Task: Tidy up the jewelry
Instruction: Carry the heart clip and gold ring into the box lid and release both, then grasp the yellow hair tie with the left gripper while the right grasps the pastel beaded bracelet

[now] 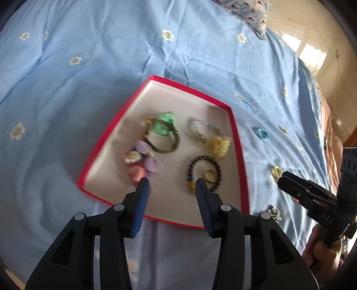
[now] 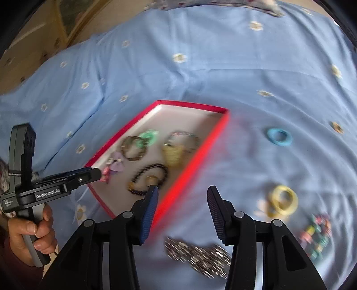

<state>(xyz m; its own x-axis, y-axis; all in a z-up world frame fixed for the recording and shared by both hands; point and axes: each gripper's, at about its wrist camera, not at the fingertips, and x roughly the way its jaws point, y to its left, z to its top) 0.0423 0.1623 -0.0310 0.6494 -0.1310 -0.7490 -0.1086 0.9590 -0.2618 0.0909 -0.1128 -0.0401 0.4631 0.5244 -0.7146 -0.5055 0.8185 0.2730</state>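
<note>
A red-rimmed tray with a white floor lies on the blue bedsheet and holds several pieces: a black bead bracelet, a green ring, a dark bangle, a yellow clip and purple and pink pieces. My left gripper is open and empty above the tray's near edge. My right gripper is open and empty, beside the tray's right rim. On the sheet lie a blue ring, a yellow ring, a silver bracelet and a multicolour bead bracelet.
The sheet covers a bed with daisy prints. A patterned pillow lies at the far end. The bed's right edge drops to a tiled floor. The other gripper shows in each view.
</note>
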